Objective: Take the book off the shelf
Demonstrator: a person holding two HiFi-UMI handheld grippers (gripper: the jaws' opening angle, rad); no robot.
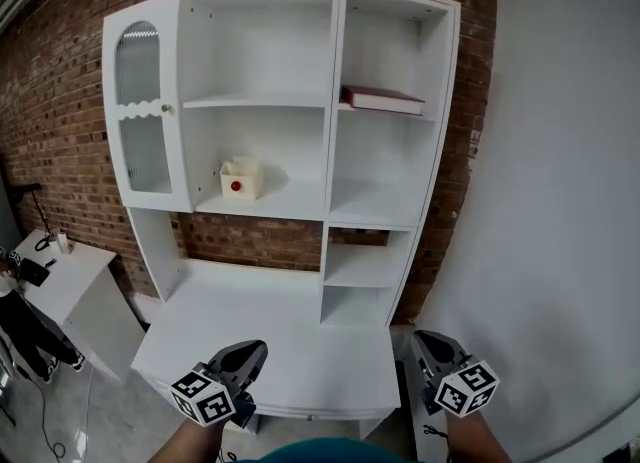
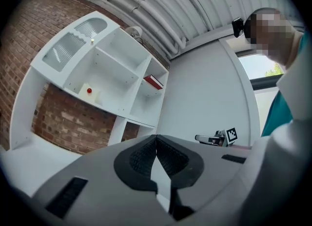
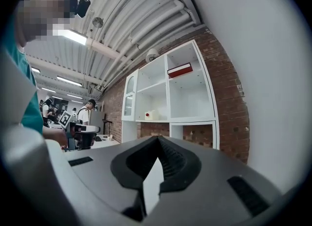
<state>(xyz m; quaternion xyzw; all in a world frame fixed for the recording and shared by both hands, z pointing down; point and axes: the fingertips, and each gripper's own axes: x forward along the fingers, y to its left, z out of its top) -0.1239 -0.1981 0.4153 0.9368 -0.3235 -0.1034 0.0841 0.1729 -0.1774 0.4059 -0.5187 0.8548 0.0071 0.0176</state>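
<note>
Book [image 1: 383, 100]: lay flat in shelf's [image 1: 331, 151] upper right bay. Left gripper [image 1: 255, 349], right gripper [image 1: 420, 339]: jaws together, empty, low at table [image 1: 270, 321] edge; reach apparently not yet begun.

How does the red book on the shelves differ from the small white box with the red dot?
The book is dark red; the box is white with one red dot. The book lies flat; the box stands upright. The book sits in the right-hand column; the box in the middle section, one shelf lower. Both rest on open shelves of the white unit.
</note>
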